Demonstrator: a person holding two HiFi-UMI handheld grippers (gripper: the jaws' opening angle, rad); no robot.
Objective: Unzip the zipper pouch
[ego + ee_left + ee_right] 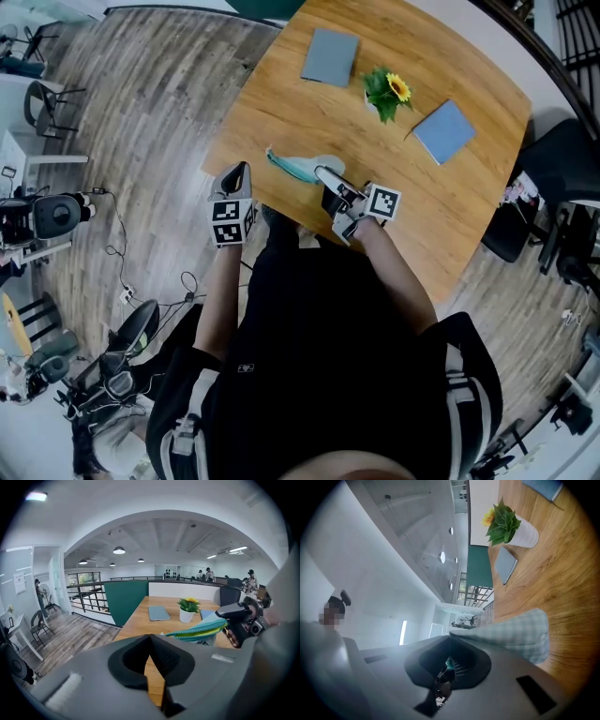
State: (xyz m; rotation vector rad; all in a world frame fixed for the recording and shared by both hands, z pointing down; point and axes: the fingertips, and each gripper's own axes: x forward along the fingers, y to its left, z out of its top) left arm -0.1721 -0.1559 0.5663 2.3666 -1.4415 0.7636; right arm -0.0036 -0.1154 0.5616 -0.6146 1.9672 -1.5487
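The zipper pouch (302, 168) is pale checked cloth with a teal zipper edge. It is lifted near the front left corner of the wooden table (450, 211). My right gripper (324, 174) is shut on the pouch's right end. In the right gripper view the checked cloth (513, 634) comes out from the shut right gripper (449, 637), with a teal bit and a dark zipper part between the pads. My left gripper (240, 169) hangs left of the pouch, off the table edge, shut and empty (150, 637). From there the pouch (199, 629) shows to the right.
A potted yellow flower (386, 92) stands mid-table between two grey-blue notebooks (330, 56) (444, 131). A black chair (553, 164) sits right of the table. Camera gear and cables (56, 220) lie on the wood floor at left.
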